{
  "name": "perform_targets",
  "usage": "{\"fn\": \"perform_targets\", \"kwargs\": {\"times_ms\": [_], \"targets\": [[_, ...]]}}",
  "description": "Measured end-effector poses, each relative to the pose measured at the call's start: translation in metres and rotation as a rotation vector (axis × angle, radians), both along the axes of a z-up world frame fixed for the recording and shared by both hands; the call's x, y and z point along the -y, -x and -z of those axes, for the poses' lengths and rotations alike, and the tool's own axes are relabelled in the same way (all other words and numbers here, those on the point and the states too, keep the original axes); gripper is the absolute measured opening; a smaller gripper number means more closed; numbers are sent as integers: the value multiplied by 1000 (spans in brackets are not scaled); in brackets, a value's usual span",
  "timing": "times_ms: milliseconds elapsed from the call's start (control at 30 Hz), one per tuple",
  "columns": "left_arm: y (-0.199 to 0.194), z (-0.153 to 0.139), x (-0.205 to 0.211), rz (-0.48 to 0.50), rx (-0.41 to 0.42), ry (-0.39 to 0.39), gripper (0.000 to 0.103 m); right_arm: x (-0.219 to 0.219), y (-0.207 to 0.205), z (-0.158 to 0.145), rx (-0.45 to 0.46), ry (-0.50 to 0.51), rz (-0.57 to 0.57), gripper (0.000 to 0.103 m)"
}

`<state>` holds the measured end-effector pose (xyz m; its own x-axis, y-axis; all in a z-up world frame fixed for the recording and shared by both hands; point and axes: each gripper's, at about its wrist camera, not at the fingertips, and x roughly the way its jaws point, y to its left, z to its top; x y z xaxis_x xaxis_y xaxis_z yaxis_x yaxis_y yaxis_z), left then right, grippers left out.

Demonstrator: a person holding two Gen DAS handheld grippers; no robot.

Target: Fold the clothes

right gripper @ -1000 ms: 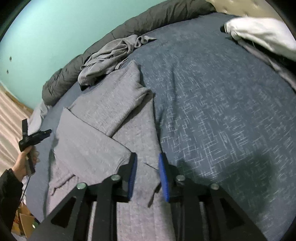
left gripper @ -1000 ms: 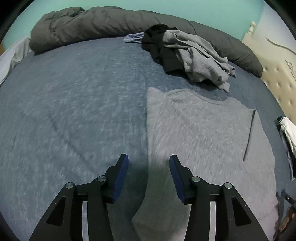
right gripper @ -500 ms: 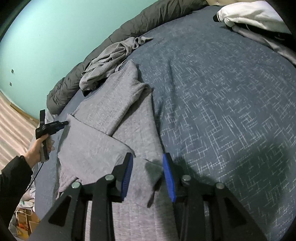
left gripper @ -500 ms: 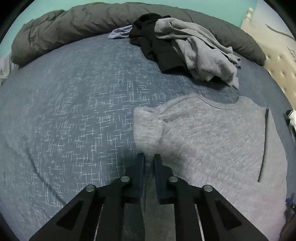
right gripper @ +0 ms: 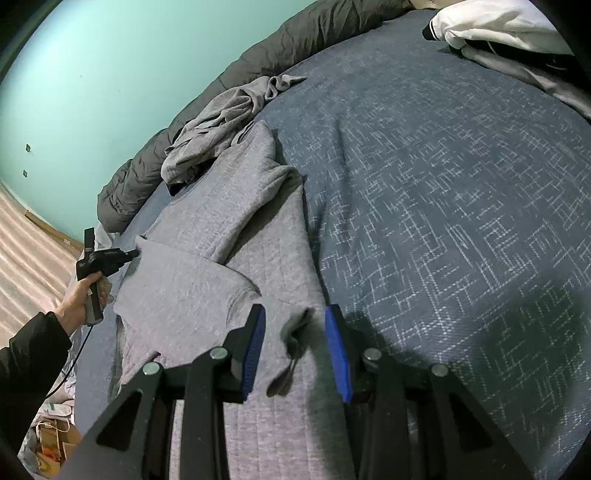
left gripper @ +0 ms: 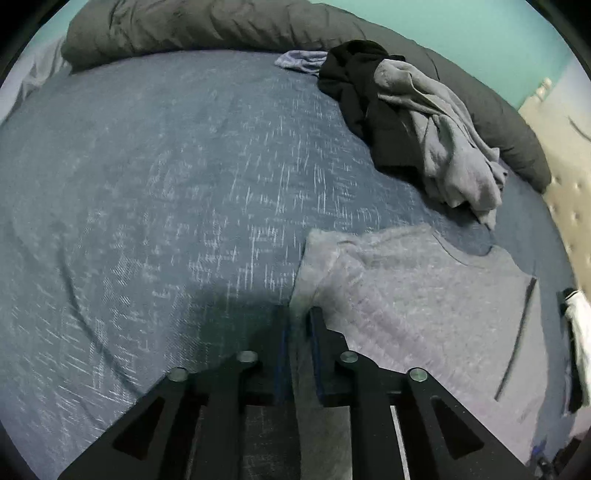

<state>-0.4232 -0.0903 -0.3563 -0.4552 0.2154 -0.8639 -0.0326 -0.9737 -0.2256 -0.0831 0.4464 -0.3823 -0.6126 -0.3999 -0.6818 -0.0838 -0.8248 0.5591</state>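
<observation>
A light grey T-shirt [left gripper: 424,295] lies partly folded on the blue bedspread [left gripper: 166,203]. My left gripper [left gripper: 297,325] is shut on the shirt's left edge near the sleeve. The same shirt shows in the right wrist view [right gripper: 207,266], with one side folded over the middle. My right gripper [right gripper: 293,325] is open, its blue pads either side of a raised wrinkle at the shirt's edge. The left gripper also shows in the right wrist view [right gripper: 131,254], held by a hand at the shirt's far corner.
A pile of grey and black clothes [left gripper: 413,122] lies at the back by a rolled dark duvet [left gripper: 221,26]. White and dark garments [right gripper: 498,26] lie at the bed's far right. A padded headboard [left gripper: 569,192] is at the right.
My left gripper closed on the shirt's edge and has drawn it along. My right gripper opened wider over the shirt's near edge.
</observation>
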Motion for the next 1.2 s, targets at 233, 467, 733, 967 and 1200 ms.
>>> {"fn": "perform_targets", "kwargs": {"times_ms": [233,467,733,967,1200], "targets": [[17,5,-12,9,-15,59,28,-2,-2,2,-6,5,6,33],[4,-12,-1,-39,-48,53,30,-1,1,-1,7,-2,-2,33],[-69,-60,13,20,-58,26,46,-5,1,-11,60,-4,2,38],[-164,-70,24,83,-7,-5,52,-12,-9,-20,173,-26,-37,39],[-269,-53,45,74,107,-73,54,-17,-35,-27,290,-71,-113,55]]}}
